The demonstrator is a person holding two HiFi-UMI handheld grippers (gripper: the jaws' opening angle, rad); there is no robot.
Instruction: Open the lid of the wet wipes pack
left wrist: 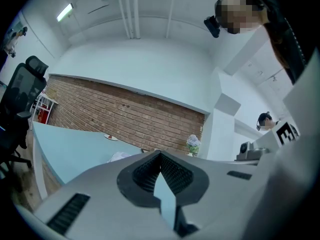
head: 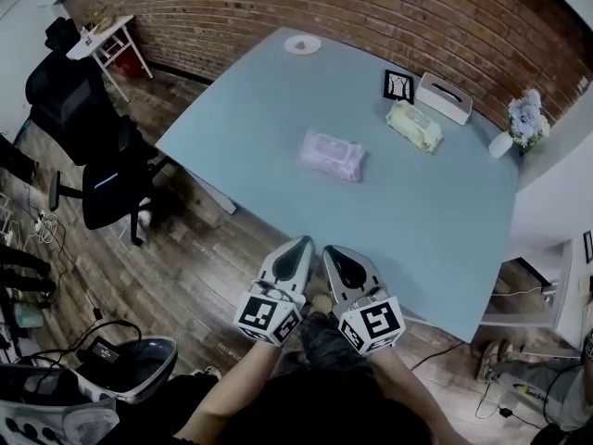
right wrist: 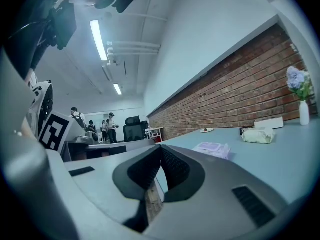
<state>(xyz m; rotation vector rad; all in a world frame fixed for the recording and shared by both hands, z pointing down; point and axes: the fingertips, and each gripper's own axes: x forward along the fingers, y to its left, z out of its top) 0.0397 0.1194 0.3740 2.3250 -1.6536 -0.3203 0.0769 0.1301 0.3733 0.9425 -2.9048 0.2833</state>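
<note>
A pink wet wipes pack lies flat in the middle of the pale blue table, lid side up. It shows small in the right gripper view and as a pale edge in the left gripper view. My left gripper and right gripper are side by side at the table's near edge, well short of the pack. Both point roughly level toward it. Each has its jaws shut with nothing between them, as seen in the left gripper view and the right gripper view.
A yellow-green wipes pack, a white tissue box, a small framed picture and a vase of flowers stand at the table's far right. A white plate sits at the far edge. A black office chair stands left of the table.
</note>
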